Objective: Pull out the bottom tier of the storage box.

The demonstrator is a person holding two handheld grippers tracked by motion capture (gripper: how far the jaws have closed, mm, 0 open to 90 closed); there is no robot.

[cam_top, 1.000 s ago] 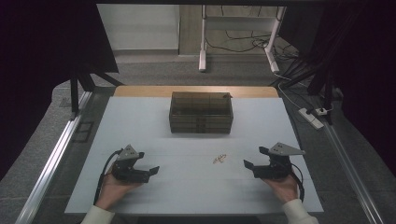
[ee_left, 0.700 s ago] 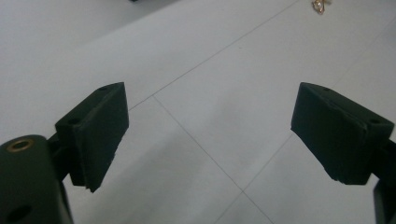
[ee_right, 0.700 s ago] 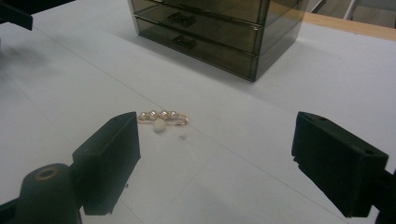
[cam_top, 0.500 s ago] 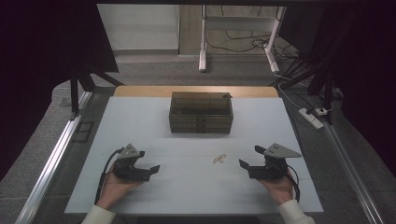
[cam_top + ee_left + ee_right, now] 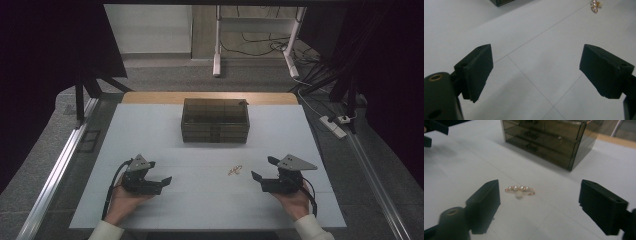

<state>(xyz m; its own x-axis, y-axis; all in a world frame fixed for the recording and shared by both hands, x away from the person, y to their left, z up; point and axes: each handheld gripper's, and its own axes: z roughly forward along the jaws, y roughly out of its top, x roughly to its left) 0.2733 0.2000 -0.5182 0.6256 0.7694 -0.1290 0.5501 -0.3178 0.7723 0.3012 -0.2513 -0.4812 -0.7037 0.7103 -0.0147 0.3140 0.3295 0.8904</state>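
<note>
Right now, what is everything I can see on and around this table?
Drawer box: one, dark translucent brown, far middle of the table, drawers shut.
Pearl jewellery piece: one, gold with pale beads, lying on the table ahead of the right gripper, apart from its jaws.
Table: one, white top with a wooden strip at the far edge.
Power strip: one, white, on the floor at the right.
Stand legs: white, on the floor beyond the table.
Left gripper: black, jaws open, near left of the table.
Right gripper: black, jaws open, near right.
Hands: two, holding the grippers.
</note>
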